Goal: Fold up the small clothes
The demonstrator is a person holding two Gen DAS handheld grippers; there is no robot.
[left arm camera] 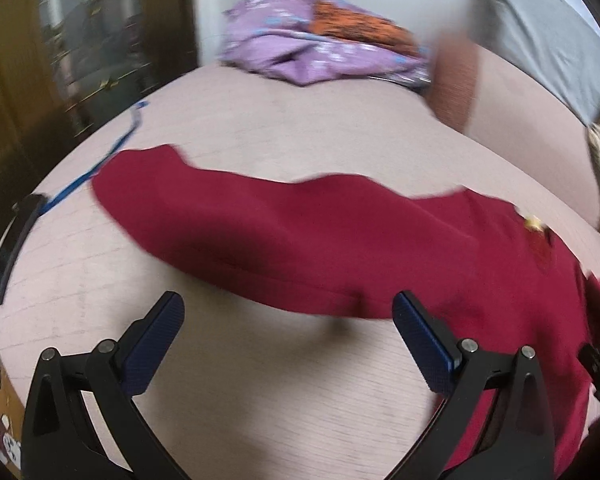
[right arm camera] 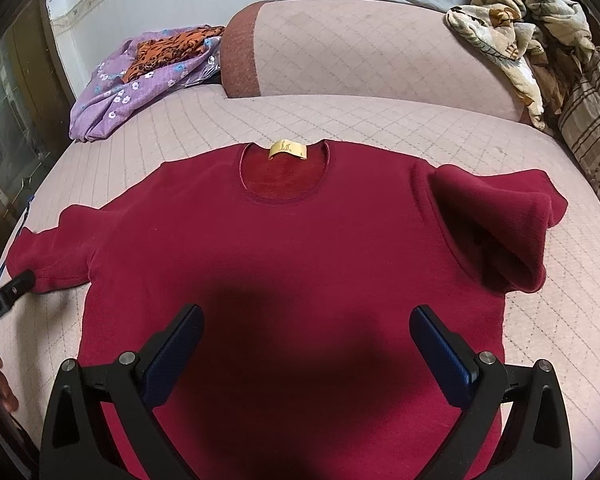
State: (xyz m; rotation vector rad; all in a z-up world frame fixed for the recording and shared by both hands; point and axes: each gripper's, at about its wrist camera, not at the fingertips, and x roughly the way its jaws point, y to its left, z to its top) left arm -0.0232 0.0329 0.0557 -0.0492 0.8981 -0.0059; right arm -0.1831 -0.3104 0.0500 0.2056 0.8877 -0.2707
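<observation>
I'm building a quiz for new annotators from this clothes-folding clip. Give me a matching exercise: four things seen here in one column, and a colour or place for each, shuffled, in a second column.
Things:
1. sweater
2. neck label
3. floral cloth
4. patterned blanket

Descriptions:
A. yellow, inside the collar
B. purple, bunched at the bed's far left corner
C. dark red, spread flat on the bed
D. beige and brown, heaped at the far right

Pairs: 1-C, 2-A, 3-B, 4-D
</observation>
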